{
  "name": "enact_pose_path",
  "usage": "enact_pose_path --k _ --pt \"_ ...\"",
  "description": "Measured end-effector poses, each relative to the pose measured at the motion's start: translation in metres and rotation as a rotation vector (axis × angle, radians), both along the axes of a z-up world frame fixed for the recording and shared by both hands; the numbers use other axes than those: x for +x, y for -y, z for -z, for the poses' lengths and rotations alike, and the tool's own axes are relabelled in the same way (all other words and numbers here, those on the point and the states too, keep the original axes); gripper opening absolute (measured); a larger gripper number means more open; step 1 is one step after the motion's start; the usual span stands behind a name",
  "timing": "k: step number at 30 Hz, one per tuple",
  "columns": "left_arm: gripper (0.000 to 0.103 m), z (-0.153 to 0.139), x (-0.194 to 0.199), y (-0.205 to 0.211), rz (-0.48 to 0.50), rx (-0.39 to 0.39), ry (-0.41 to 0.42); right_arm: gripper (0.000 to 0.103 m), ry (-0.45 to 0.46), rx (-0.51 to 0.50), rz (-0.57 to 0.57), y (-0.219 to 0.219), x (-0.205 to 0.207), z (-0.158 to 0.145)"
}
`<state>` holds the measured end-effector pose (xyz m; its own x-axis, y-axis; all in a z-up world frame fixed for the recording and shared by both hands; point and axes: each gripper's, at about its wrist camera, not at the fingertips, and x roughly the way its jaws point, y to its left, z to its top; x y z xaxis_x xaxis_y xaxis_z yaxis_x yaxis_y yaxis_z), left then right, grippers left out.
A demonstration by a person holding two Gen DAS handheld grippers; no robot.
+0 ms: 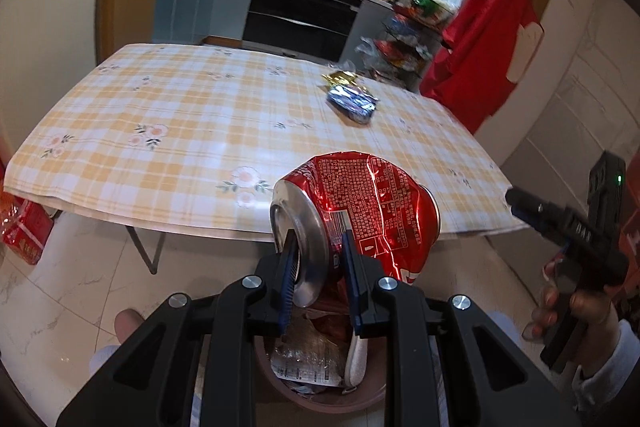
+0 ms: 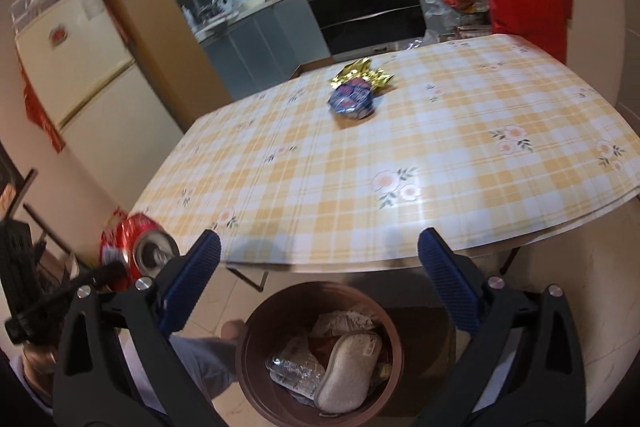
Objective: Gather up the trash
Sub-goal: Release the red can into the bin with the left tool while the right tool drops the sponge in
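Note:
My left gripper (image 1: 318, 247) is shut on the rim of a crushed red soda can (image 1: 360, 211) and holds it in the air above the brown trash bin (image 1: 320, 401). The can also shows at the left of the right wrist view (image 2: 132, 251). The bin (image 2: 256, 315) stands on the floor in front of the table and holds paper, plastic and a pale sponge-like pad. My right gripper (image 2: 320, 255) is open and empty above the bin. A crumpled blue wrapper (image 2: 352, 99) and a gold wrapper (image 2: 362, 73) lie on the table, far side.
The table (image 2: 440, 155) has a yellow checked floral cloth; its front edge is just beyond the bin. A red cloth (image 1: 492, 39) hangs at the right. A fridge (image 2: 80, 75) stands at the left. Red boxes (image 1: 24, 231) sit on the floor under the table's left end.

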<state>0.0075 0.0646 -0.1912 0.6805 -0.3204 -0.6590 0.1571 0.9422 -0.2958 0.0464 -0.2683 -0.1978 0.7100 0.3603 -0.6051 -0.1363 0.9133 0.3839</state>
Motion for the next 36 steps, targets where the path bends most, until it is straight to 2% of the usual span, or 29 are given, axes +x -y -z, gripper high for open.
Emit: enact_pose_path --k 8,10,11,14,19,24,30,36 --pt "0.022 -0.001 0.013 0.038 0.096 0.040 0.010 0.097 -0.001 0.004 0.042 0.022 -0.004 0.004" --pt "0.037 0.000 0.017 0.048 0.136 0.045 0.009 0.097 -0.002 0.004 0.049 0.024 -0.006 0.005" --pt "0.054 0.001 0.018 0.051 0.149 0.048 0.007 0.097 -0.004 0.004 0.052 0.025 -0.006 0.006" --pt "0.058 0.002 0.018 0.056 0.157 0.049 0.016 0.097 -0.014 0.001 0.057 0.027 -0.007 0.008" --pt "0.069 0.010 0.020 0.041 0.102 0.038 -0.016 0.097 -0.029 -0.011 0.055 0.026 -0.005 0.013" --pt "0.087 0.016 0.023 0.025 0.023 0.060 -0.047 0.097 -0.041 -0.053 0.054 0.019 -0.003 0.016" --pt "0.092 0.022 0.032 0.005 -0.061 0.072 -0.080 0.097 -0.059 -0.114 0.051 0.014 0.001 0.022" --pt "0.092 0.018 0.040 0.002 -0.077 0.091 -0.076 0.097 -0.068 -0.139 0.050 0.012 0.008 0.024"
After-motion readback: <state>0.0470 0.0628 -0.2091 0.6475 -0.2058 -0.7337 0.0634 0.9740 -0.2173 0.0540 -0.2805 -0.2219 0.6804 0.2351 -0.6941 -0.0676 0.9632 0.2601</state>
